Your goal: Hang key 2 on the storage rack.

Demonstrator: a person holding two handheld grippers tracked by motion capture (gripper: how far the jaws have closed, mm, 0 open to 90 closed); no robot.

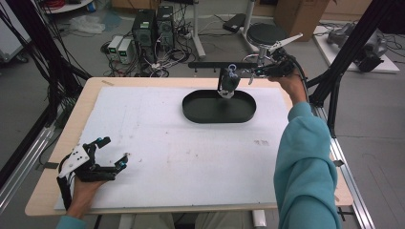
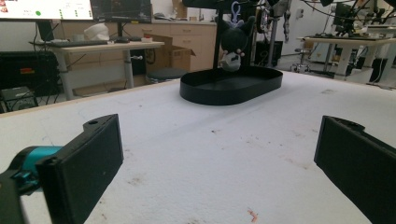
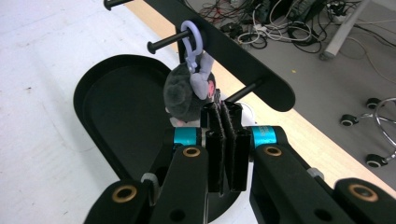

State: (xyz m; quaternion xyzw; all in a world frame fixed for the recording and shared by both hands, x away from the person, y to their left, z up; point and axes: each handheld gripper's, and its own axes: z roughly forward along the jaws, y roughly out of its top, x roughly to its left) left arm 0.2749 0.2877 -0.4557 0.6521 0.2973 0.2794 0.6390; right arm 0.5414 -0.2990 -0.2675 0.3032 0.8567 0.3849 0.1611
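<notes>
Plush keychain [image 3: 187, 95] hung by its lilac clip [image 3: 192, 39] from a peg [image 3: 169, 42] on the black rack bar [image 3: 243, 58], dangling over the far end of the black oval tray [image 1: 191, 110]. I had the right gripper [image 3: 224, 112] just beside the toy, jaws clenched together with nothing visibly between them. Left gripper [image 1: 114, 153] rested on the white mat [image 1: 181, 157] near my edge, jaws released and well apart from the tray.

The high view looks forward and down over the whole bench [image 1: 143, 138]. The left gripper view sits low, facing across it toward the far black tray [image 2: 231, 86]. The right gripper view hangs close above that tray [image 3: 112, 107], shared by all three.
</notes>
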